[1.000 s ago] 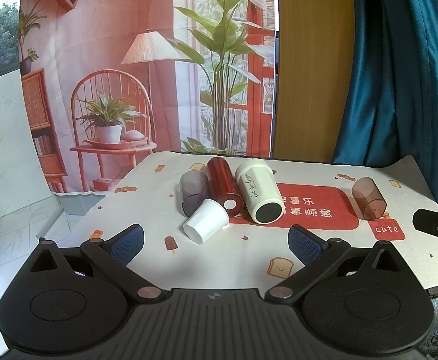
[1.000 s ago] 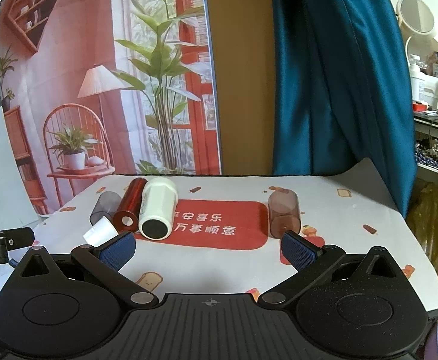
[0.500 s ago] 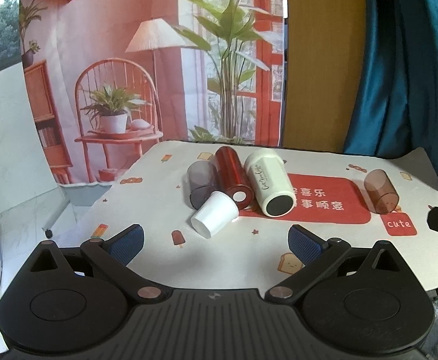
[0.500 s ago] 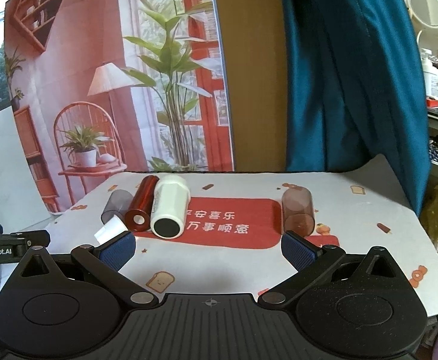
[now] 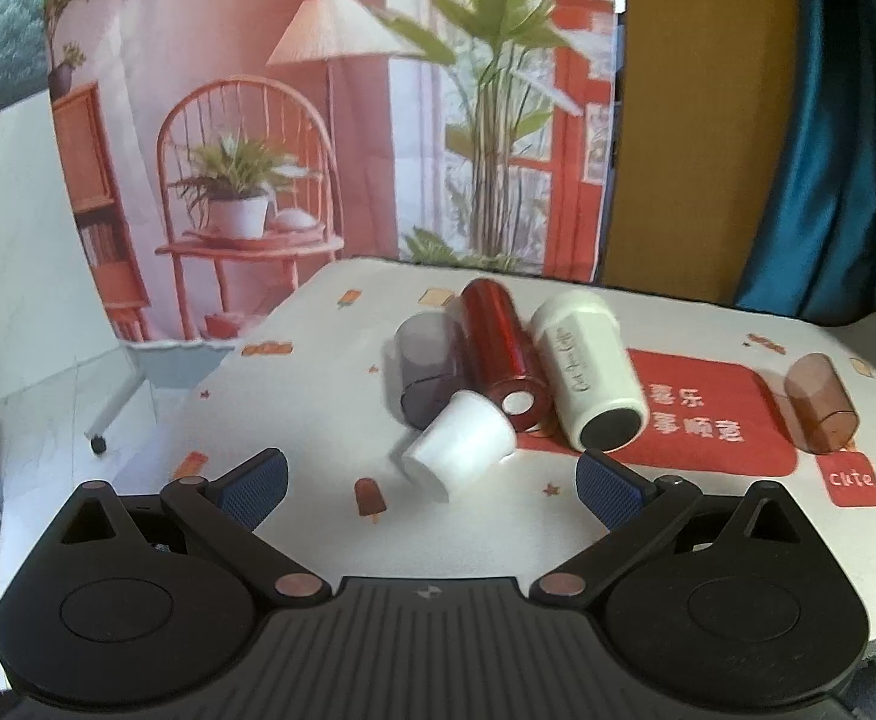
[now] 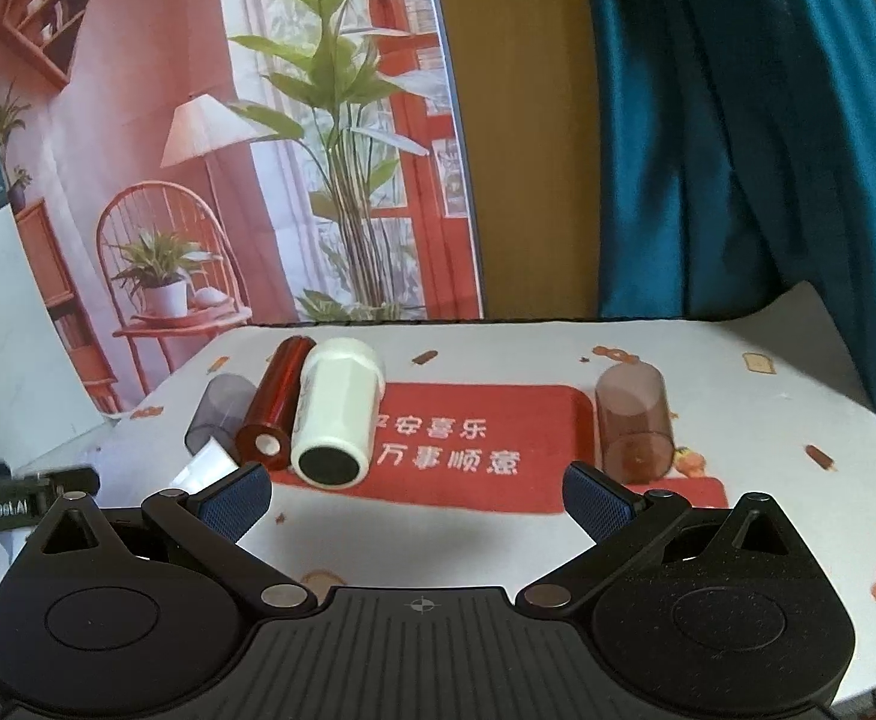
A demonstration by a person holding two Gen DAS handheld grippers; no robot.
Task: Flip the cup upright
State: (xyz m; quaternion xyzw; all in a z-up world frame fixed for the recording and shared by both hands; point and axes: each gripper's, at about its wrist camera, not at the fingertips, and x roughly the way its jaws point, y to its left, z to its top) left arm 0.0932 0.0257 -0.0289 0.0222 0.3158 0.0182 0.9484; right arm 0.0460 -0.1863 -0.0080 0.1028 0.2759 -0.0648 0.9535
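Note:
Several cups lie on their sides on the table. A small white paper cup (image 5: 461, 445) lies nearest my left gripper (image 5: 432, 483), which is open and empty just short of it. Behind it lie a grey translucent cup (image 5: 426, 369), a red metallic tumbler (image 5: 501, 354) and a big white tumbler (image 5: 588, 372). A brown translucent cup (image 5: 819, 402) lies apart at the right. My right gripper (image 6: 417, 501) is open and empty, with the white tumbler (image 6: 336, 414) ahead on the left and the brown cup (image 6: 633, 423) ahead on the right.
The table carries a white patterned cover (image 5: 318, 372) with a red mat (image 6: 486, 444) in the middle. A printed backdrop (image 5: 318, 120) and a blue curtain (image 6: 738, 150) stand behind. The left gripper's body (image 6: 18, 495) shows at the right wrist view's left edge.
Both grippers have moved forward toward the cups, which now look larger. The left gripper has come closer to the white paper cup. The cups have not moved.

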